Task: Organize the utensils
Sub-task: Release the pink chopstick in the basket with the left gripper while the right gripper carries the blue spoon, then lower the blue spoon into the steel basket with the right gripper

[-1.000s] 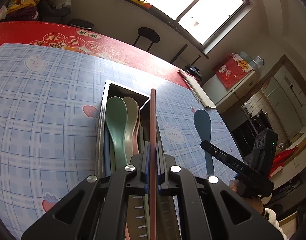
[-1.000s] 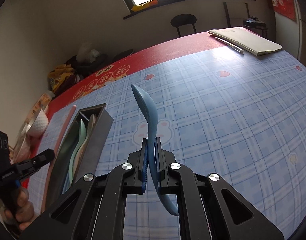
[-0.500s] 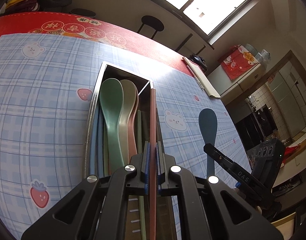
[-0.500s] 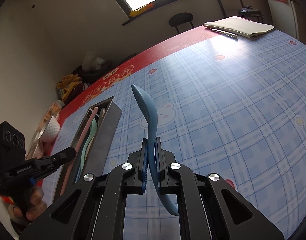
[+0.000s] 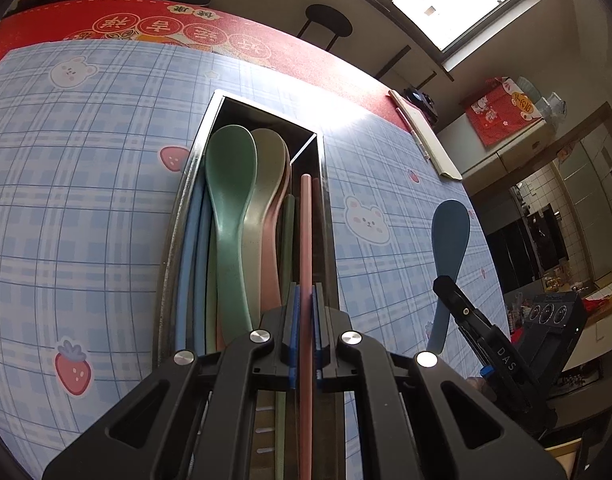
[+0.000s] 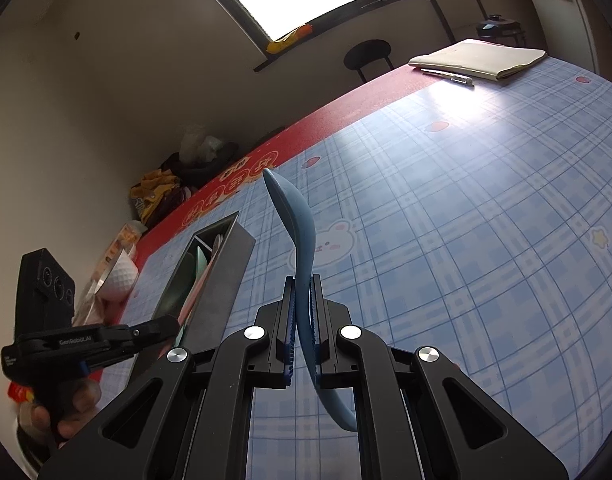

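Observation:
A metal utensil box (image 5: 210, 120) (image 6: 226, 264) lies on the blue plaid cloth. It holds a green spoon (image 5: 230, 184), a beige spoon (image 5: 266, 176), pink and blue pieces. My left gripper (image 5: 305, 300) is shut on a pink chopstick (image 5: 305, 232), whose far end reaches down into the box's narrow right compartment. My right gripper (image 6: 302, 292) is shut on the handle of a blue spoon (image 6: 294, 216) (image 5: 448, 236), bowl up, held above the cloth to the right of the box. The left gripper (image 6: 154, 326) also shows at the box's near end in the right wrist view.
A notebook (image 6: 482, 58) with a pen (image 6: 450, 76) lies at the table's far right corner. A white bowl (image 6: 120, 272) and clutter sit left of the box. A black stool (image 5: 328, 26) stands beyond the red table edge.
The left gripper has tipped down and moved forward, so the pink chopstick's tip now lies inside the box's right compartment. The right gripper with the blue spoon has drifted slightly closer to the box.

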Tool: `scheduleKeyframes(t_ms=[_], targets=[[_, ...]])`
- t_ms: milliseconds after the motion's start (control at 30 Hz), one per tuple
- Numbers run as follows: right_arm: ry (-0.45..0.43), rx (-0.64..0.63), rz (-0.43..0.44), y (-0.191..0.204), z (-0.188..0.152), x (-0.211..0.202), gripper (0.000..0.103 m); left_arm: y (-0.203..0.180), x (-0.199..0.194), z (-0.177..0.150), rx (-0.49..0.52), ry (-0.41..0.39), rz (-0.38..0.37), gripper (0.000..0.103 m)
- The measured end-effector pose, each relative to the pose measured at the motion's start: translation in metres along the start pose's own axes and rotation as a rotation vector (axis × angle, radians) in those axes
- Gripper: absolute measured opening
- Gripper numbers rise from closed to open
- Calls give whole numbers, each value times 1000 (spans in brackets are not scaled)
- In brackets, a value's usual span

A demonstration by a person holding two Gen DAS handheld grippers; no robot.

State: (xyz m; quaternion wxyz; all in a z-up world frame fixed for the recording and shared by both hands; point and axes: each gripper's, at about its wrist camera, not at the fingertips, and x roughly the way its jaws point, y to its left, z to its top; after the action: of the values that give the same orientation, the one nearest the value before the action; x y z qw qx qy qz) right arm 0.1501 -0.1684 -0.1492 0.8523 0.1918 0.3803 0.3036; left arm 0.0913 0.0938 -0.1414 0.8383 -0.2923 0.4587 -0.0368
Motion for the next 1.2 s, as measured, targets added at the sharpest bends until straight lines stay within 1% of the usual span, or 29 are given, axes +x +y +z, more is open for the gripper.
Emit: scheduleKeyframes(t_ms=[233,400,500,600,667,733,767,833,867,933,967,1033,1100,1200], targets=[[-3,18,30,-9,-1,-4,6,-7,9,10,9,35,38,6],[-2,28,41,-13,-1,-6,6,-15,15,17,46,63,60,6],[-2,29,46,-16,-1,-8,6,-18,15,19,62,63,78,6],[0,37,49,-18,0,-8,6,-22,8,19,106,37,93,8],[3,42,50,-19,0,-8,6,-28,0,18,154,5,108,16],[6,47,49,-19,0,-7,6,-33,-10,15,210,-40,128,36],[7,50,49,-20,0,-7,6,-35,-15,13,240,-65,144,40],[8,53,44,-20,0,-7,6,-36,-22,9,296,-110,182,53],[9,55,42,-20,0,-7,6,-35,-26,7,318,-129,193,56],[11,59,33,-21,-1,-7,6,-32,-32,4,358,-166,218,69],[12,61,25,-21,-1,-7,6,-29,-35,1,377,-189,233,73],[16,71,-2,-20,0,-7,6,-21,-41,-2,407,-232,250,86],[21,82,-32,-19,0,-7,6,-13,-45,-6,431,-261,259,92],[40,113,-69,-15,2,-6,6,-2,-49,-10,463,-287,285,97]])
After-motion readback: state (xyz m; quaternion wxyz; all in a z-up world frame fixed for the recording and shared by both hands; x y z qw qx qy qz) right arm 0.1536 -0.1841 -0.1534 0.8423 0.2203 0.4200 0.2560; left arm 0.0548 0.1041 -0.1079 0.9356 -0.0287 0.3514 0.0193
